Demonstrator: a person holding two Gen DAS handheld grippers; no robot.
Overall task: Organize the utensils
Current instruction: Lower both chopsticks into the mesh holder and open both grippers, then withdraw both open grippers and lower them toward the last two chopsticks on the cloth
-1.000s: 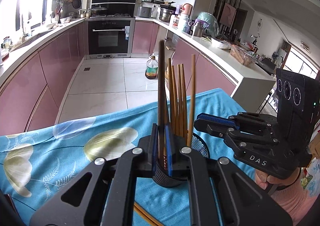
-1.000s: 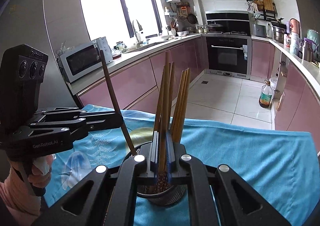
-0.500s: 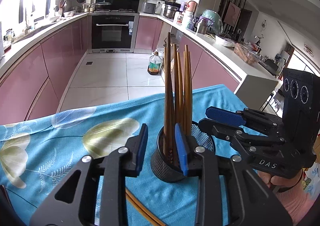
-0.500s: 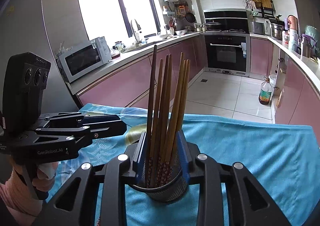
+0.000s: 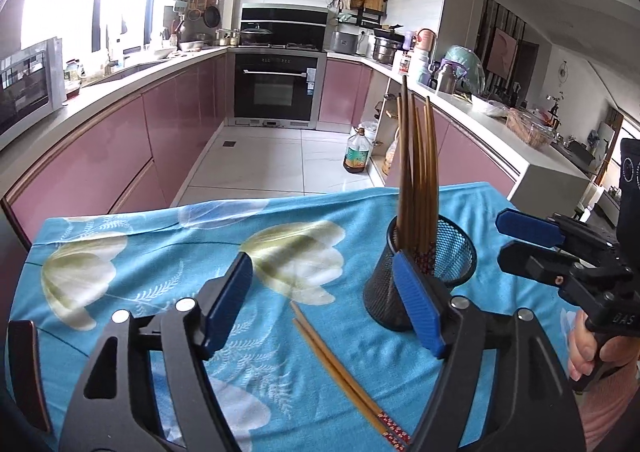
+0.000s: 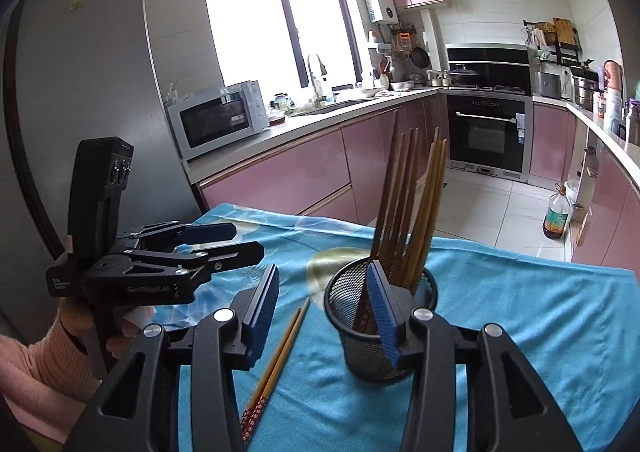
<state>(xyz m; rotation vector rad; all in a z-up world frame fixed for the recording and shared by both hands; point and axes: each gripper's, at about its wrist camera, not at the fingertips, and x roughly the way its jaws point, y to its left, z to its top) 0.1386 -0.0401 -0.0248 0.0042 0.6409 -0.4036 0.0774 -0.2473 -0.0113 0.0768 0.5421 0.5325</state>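
Two hand-held grippers hover over a desk (image 5: 120, 252) covered with a blue flowered cloth. The left gripper (image 5: 320, 304) has just been opening: its blue fingers (image 5: 228, 304) stand wide apart and hold nothing. The right gripper (image 6: 324, 316) has also just been opening, less widely, and is empty too. Both seem to have let go so the chopsticks (image 5: 416, 180) can settle in the cup (image 5: 424, 276). The cup is black wire mesh, upright near the far right of the cloth. The brown chopsticks in it stand on end, fanned slightly and leaning on the rim, patterned ends down. A loose pair (image 5: 340, 368) lies flat on the cloth just beside the cup, side by side, red patterned ends toward the cameras, likely next to go in.
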